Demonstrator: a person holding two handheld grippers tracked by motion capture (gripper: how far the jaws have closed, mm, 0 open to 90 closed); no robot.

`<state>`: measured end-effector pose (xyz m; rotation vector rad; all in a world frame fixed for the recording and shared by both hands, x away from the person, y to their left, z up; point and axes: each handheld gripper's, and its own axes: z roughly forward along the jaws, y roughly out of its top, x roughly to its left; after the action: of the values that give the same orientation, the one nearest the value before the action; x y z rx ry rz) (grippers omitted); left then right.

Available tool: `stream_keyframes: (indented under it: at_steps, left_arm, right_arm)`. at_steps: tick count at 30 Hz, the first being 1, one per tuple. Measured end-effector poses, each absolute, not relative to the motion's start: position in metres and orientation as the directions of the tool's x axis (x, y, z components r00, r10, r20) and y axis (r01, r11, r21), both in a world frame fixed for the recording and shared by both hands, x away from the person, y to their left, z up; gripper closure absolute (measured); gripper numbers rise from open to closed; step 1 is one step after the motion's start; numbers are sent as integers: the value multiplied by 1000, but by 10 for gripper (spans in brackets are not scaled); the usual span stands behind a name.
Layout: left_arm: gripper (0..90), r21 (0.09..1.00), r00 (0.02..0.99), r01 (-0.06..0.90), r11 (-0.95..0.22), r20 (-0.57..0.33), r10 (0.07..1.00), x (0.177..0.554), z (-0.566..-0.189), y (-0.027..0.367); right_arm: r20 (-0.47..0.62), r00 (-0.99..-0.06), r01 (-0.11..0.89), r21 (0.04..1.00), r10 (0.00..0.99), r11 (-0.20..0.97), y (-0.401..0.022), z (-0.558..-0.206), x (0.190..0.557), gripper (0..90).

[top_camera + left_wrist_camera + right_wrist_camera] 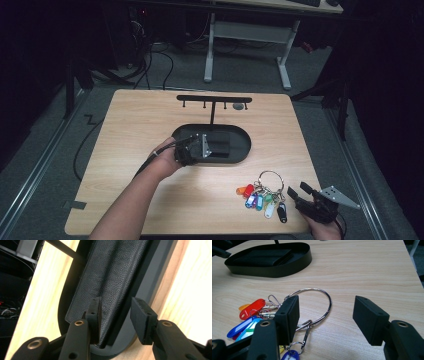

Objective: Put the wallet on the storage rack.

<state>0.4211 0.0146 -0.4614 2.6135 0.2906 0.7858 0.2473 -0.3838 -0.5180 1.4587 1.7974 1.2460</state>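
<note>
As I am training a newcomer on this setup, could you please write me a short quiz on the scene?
1. What lies in the black tray? A) a wallet B) a phone C) scissors
2. True or false: the right gripper is shut on the key ring.
3. Which gripper is at the tray?
Key: 1 A. 2 False; its jaws stand open. 3 The left gripper.

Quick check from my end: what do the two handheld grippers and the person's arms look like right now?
Both grippers, left gripper and right gripper, are black with blocky rectangular pads and brass-coloured rivets. Each carries a grey three-cornered plate and trails a black cable. The forearm is bare, unsleeved.
</note>
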Motion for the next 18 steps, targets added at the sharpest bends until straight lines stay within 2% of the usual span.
stream_keyframes:
  at_steps: [8,12,18]
  left_arm:
    - [623,523,826,150,-839,400,397,408,-465,25]
    - [616,591,824,206,-780,325,464,397,-472,32]
    - [608,641,819,217,-736,290,494,376,-482,45]
  right_arm:
    - [159,-297,481,877,942,4,-383,-518,247,385]
    - [159,-298,483,876,941,5,-383,-519,247,385]
    - [154,-302,485,874,941,13,-382,-519,248,385]
